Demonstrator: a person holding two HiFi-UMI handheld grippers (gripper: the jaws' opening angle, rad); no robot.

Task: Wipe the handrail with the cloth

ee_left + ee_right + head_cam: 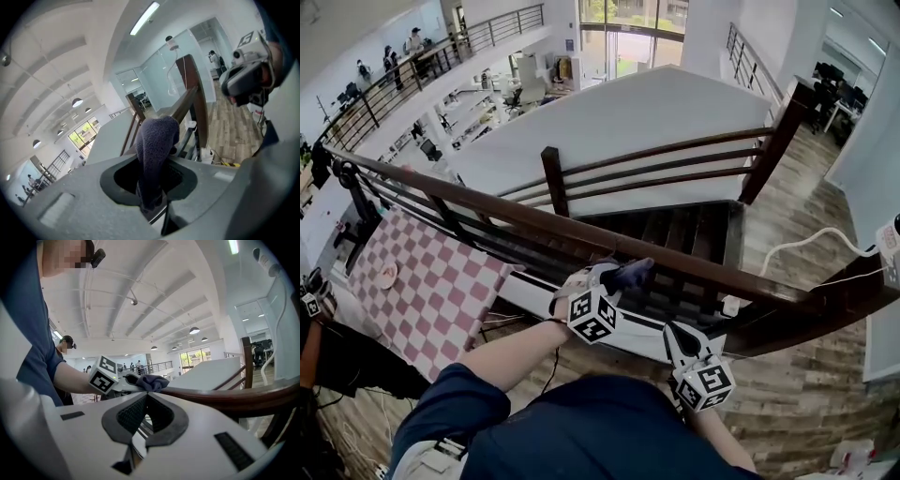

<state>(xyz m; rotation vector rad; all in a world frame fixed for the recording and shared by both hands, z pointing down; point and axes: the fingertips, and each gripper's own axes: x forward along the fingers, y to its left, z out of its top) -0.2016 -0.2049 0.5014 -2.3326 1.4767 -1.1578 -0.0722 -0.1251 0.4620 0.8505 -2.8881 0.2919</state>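
The dark cloth [634, 273] is pressed on the top edge of the wooden handrail [478, 204], clamped in the left hand-held gripper [617, 277], while the right hand-held gripper [673, 335] is held just below, closed on nothing.

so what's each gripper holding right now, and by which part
The left gripper is shut on the dark blue cloth, pinching one end; the rest bunches forward onto the wooden handrail. The right gripper is shut and holds nothing.

dark cloth [151, 381] atop wooden handrail [225, 397]
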